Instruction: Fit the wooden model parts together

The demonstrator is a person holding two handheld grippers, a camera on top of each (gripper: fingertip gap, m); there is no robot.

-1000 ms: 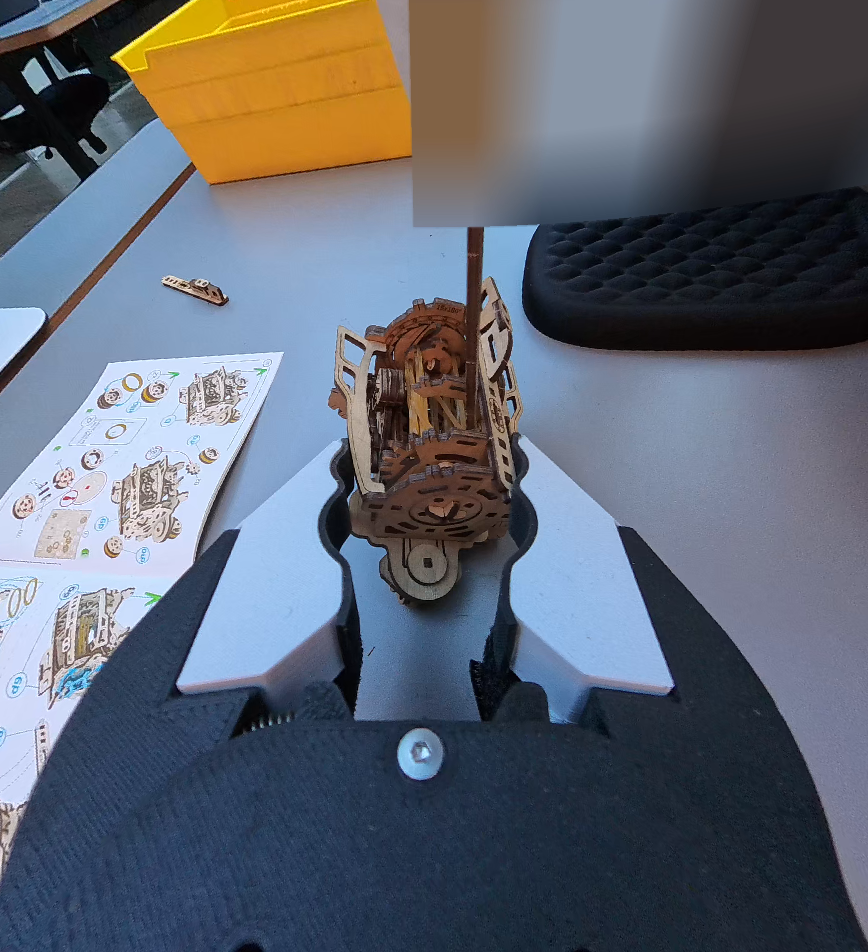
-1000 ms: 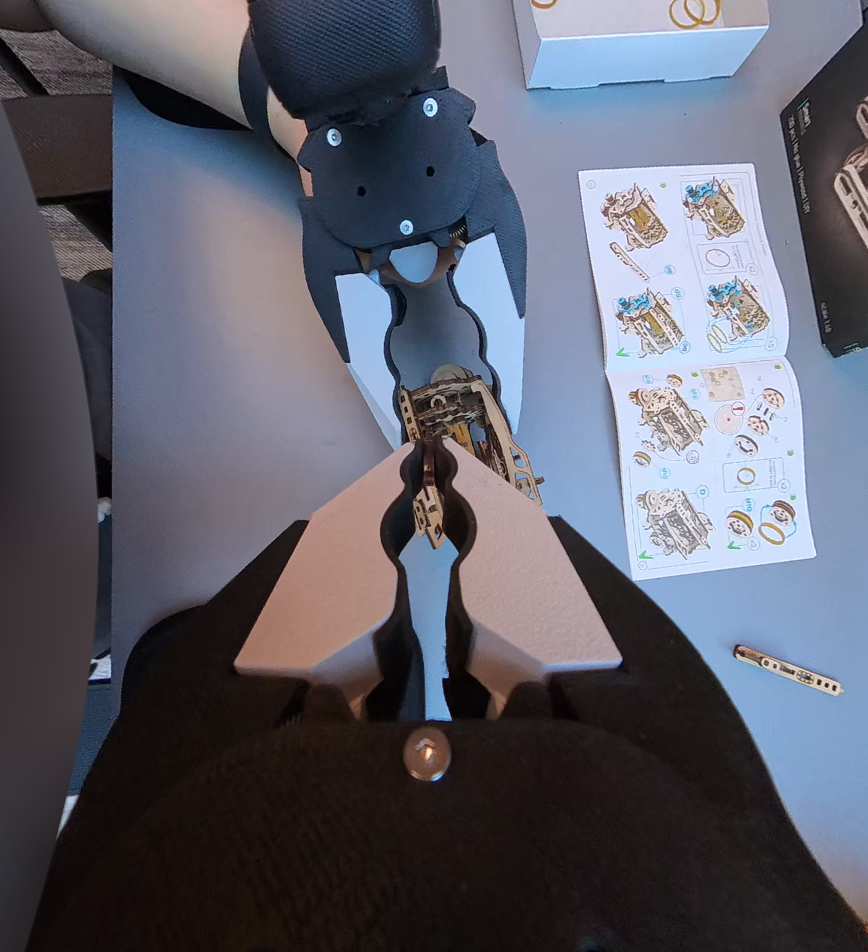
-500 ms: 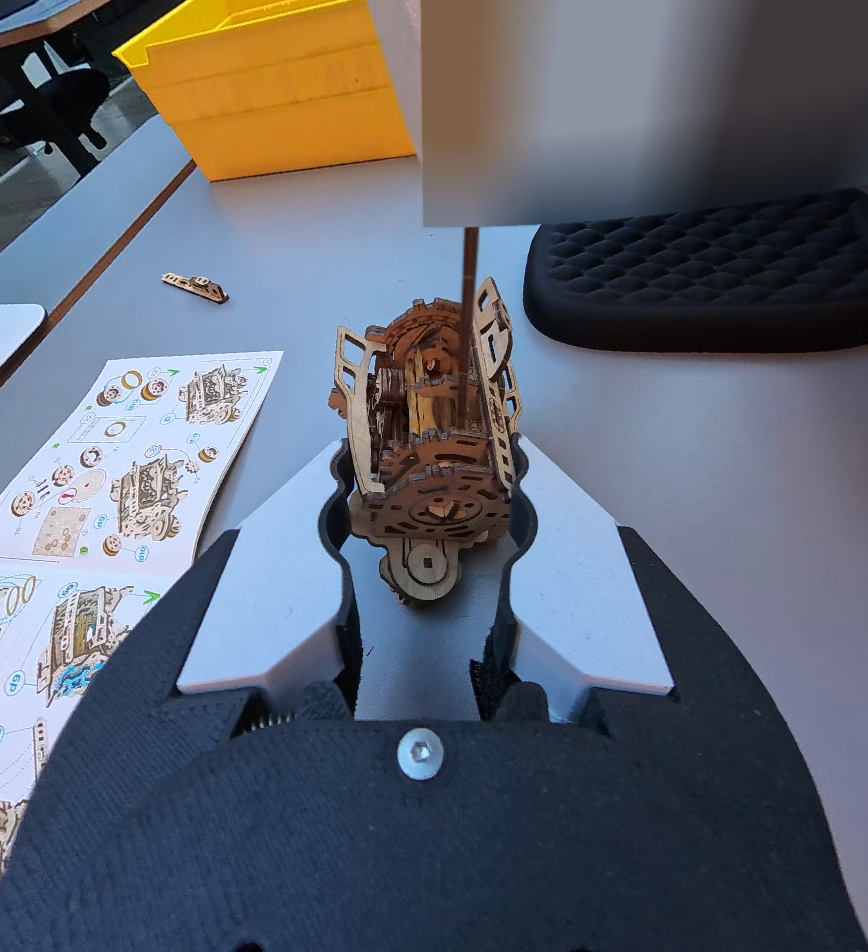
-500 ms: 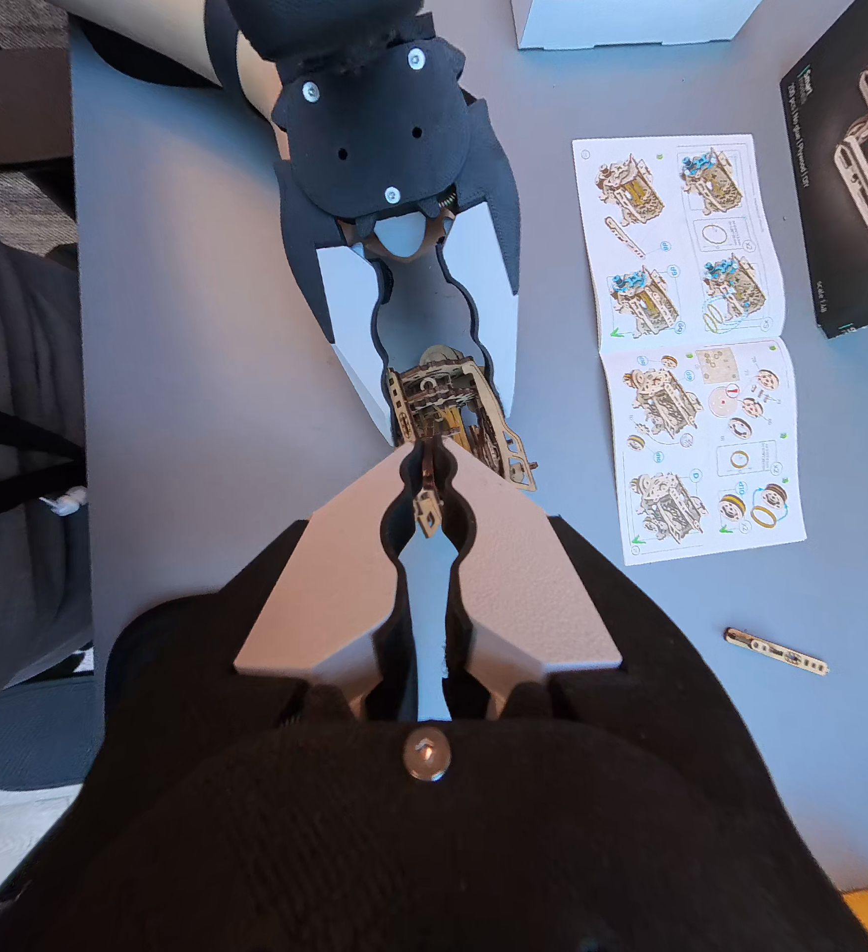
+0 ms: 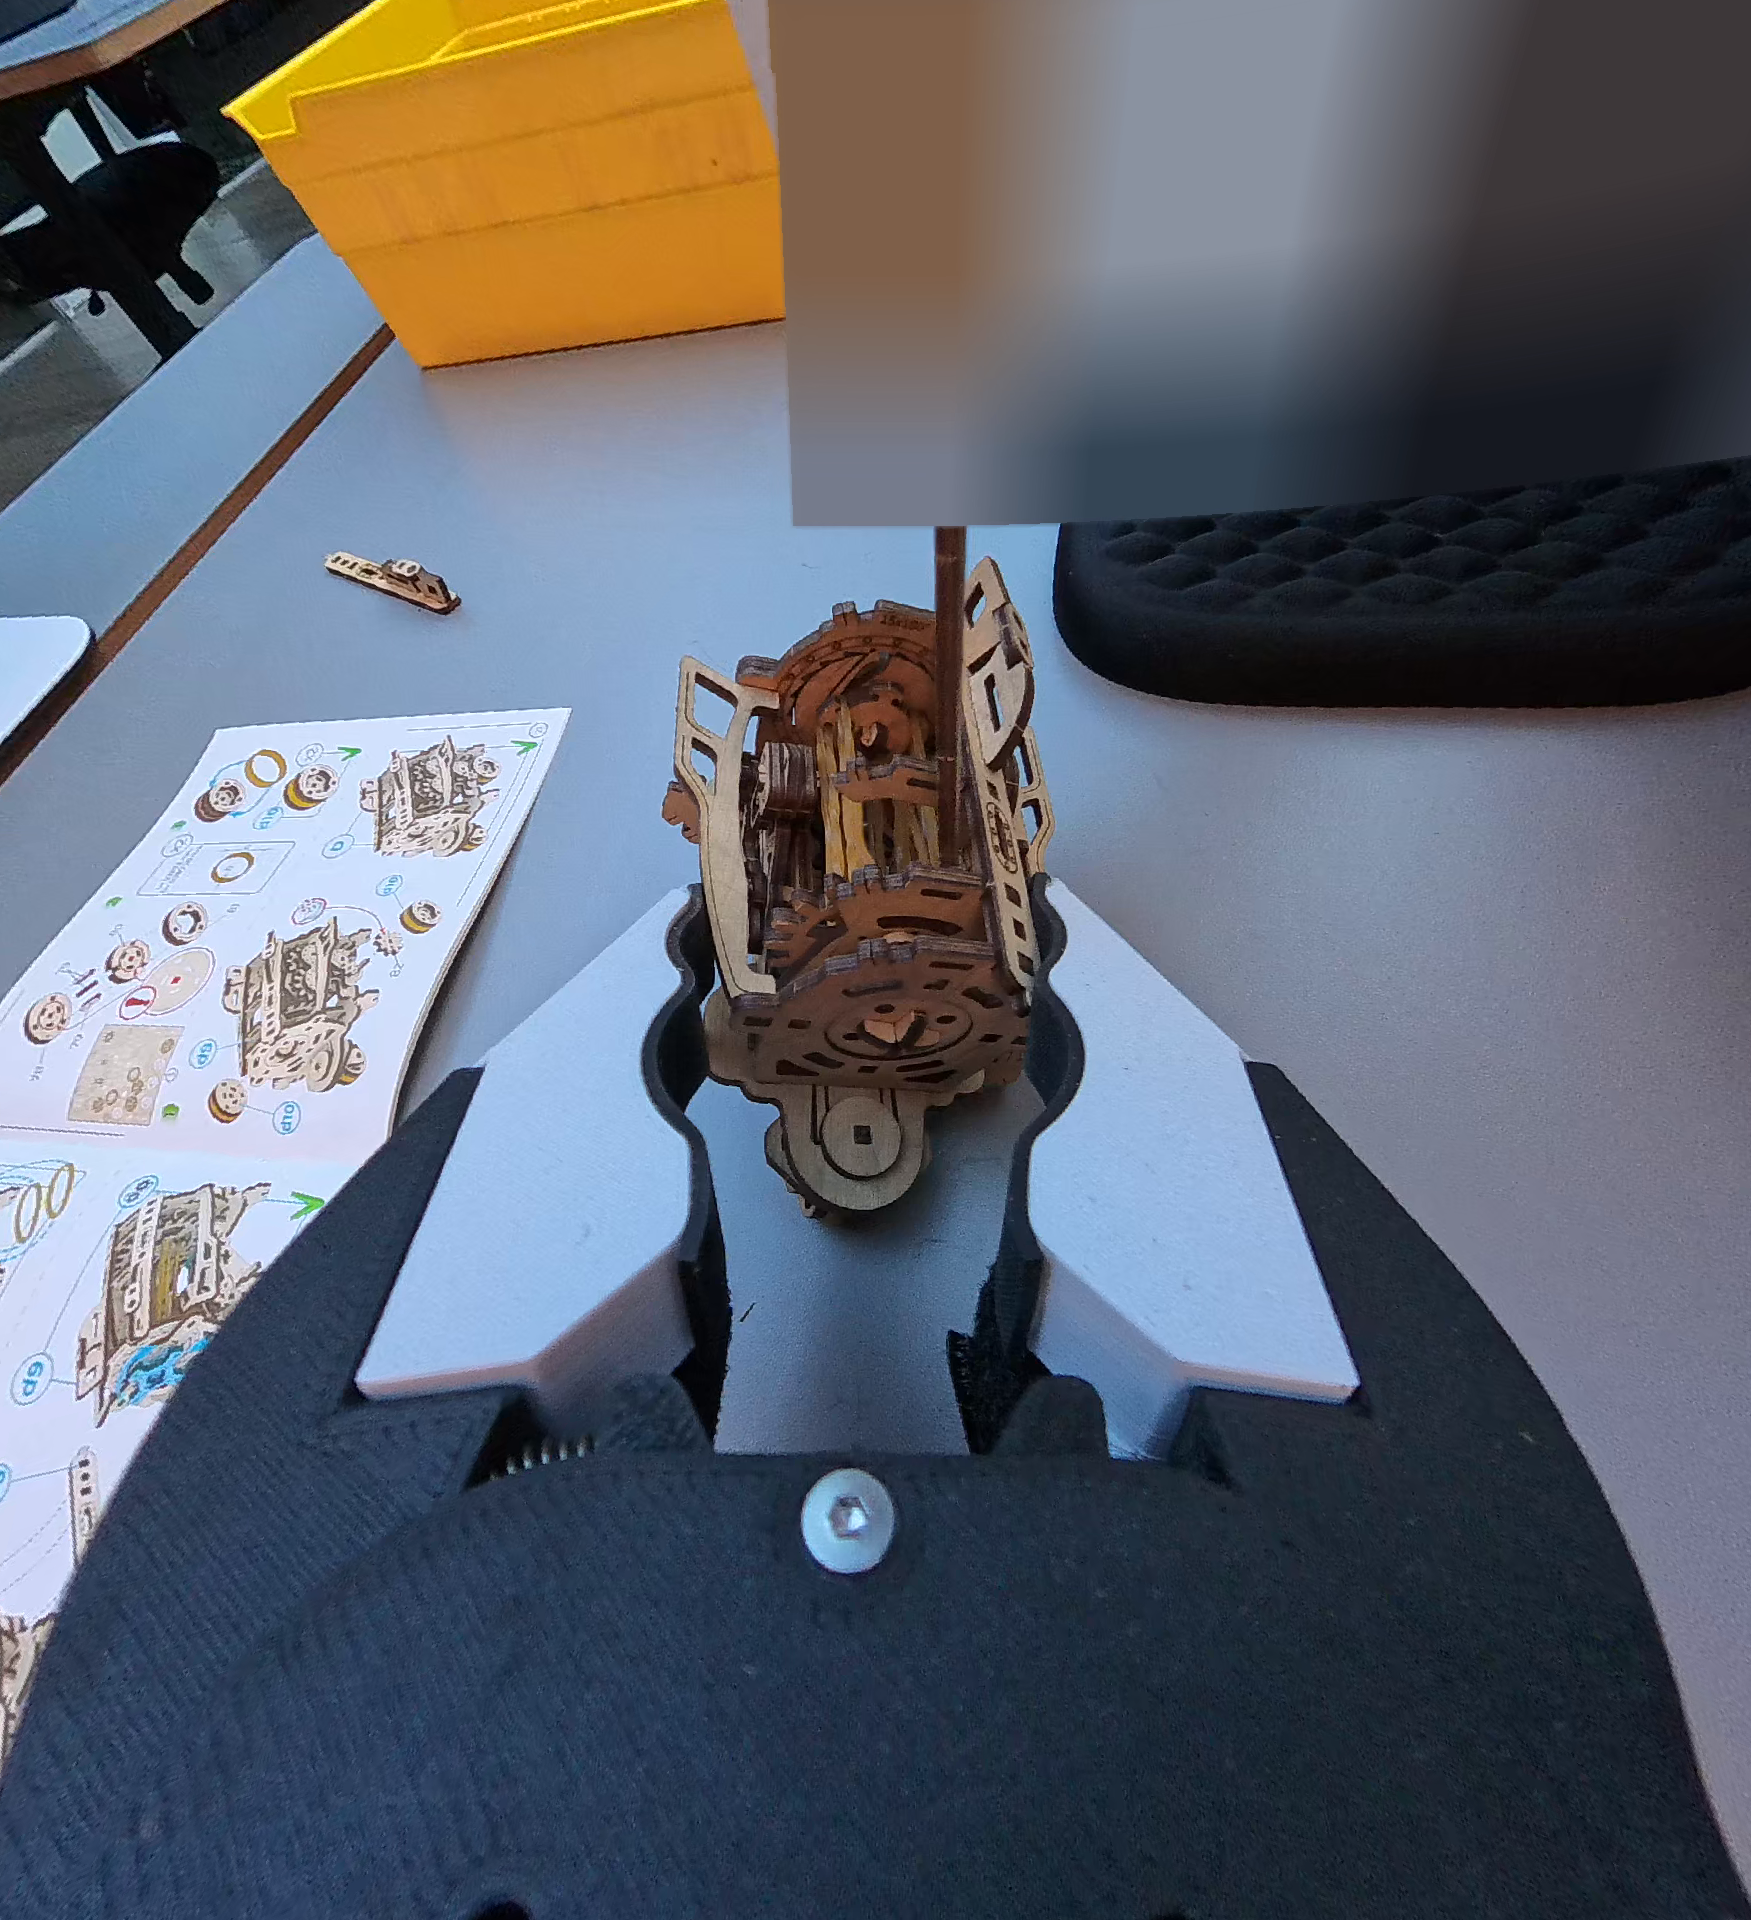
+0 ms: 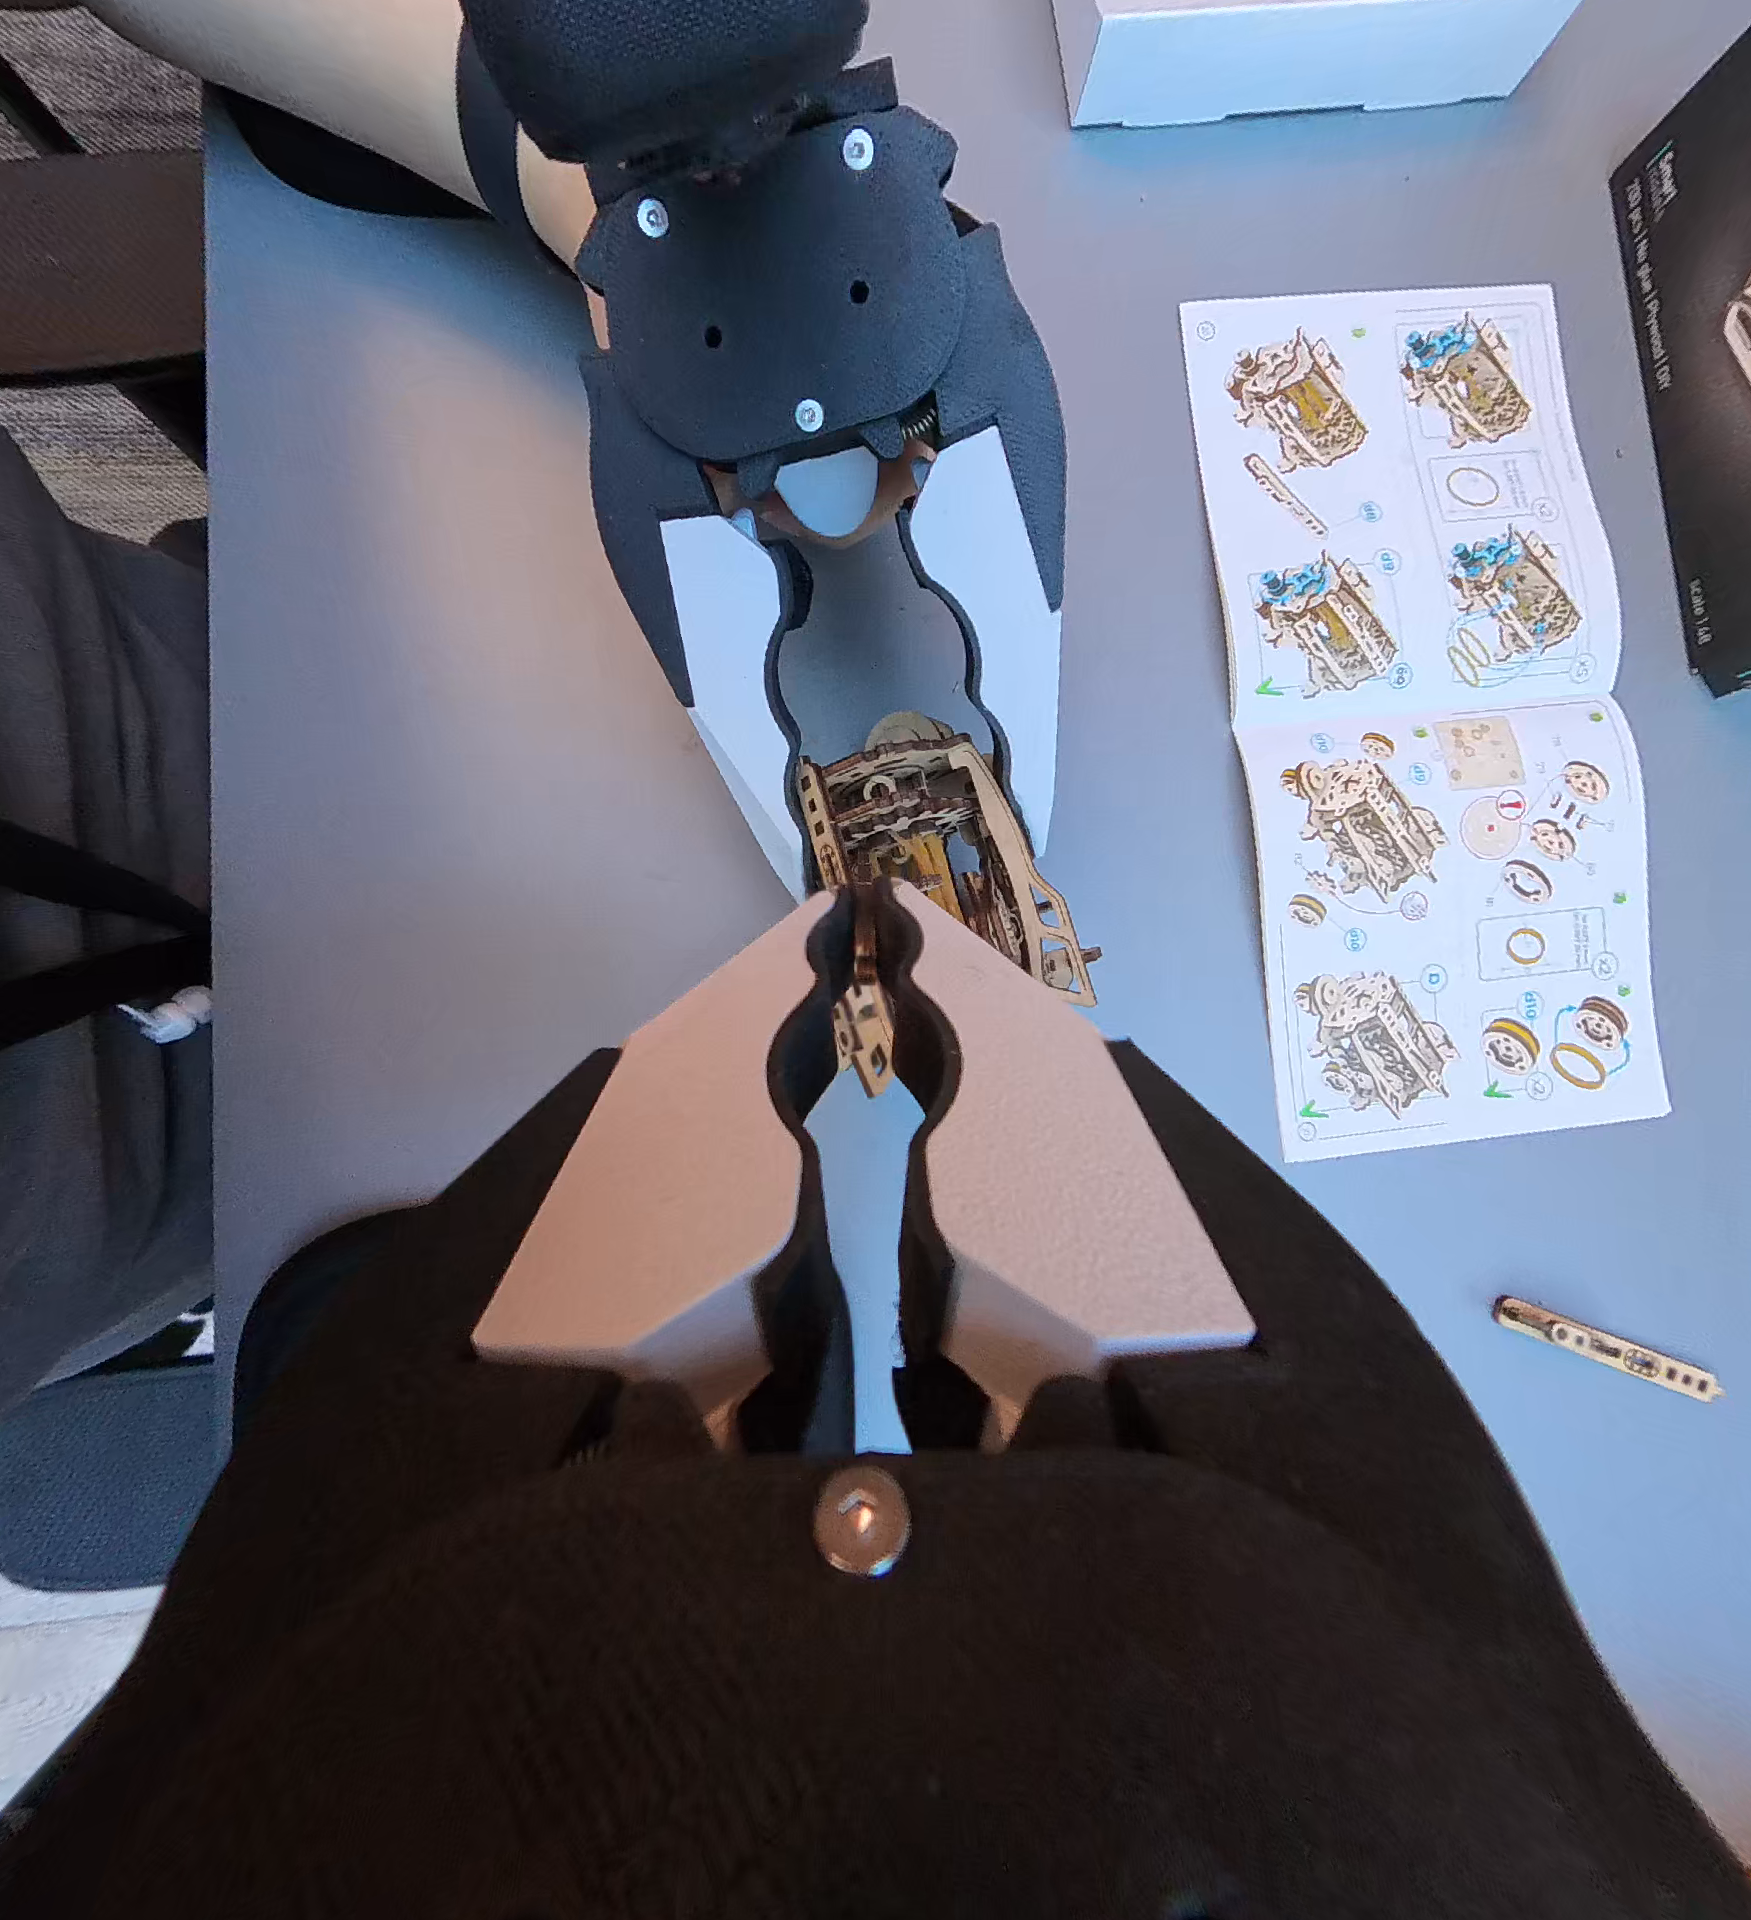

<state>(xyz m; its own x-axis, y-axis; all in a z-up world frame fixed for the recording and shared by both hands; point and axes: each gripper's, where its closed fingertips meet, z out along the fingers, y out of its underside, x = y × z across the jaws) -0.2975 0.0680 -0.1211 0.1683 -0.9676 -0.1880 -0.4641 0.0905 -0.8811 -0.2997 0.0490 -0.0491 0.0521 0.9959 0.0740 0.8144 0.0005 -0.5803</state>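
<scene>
Right gripper (image 6: 866, 914) pinched nearly closed on a thin strip (image 6: 866, 1023), long axis vertical, tip directly above the model (image 6: 918, 831). Left gripper (image 5: 866, 935) partly open, clamping the model (image 5: 855, 883) from both sides on the table (image 5: 1370, 935). Spare strip (image 6: 1609, 1349) far right. Versus a second ago: strip slid slightly right within the model, otherwise little changed.

Flat grey table top (image 5: 1370, 935) w/ wood-edged rim at left. On it: open white instruction booklet w/ printed assembly diagrams (image 5: 258, 914), small flat tan wooden strip part (image 5: 393, 580) beyond it, stacked yellow plastic bins (image 5: 538, 197) at back, black quilted foam pad (image 5: 1453, 592), black printed kit box (image 6: 1744, 395), white cardboard box (image 6: 1297, 52). Brown laser-cut wooden model (image 5: 860, 904) seems to rest on the surface, contact unclear.
</scene>
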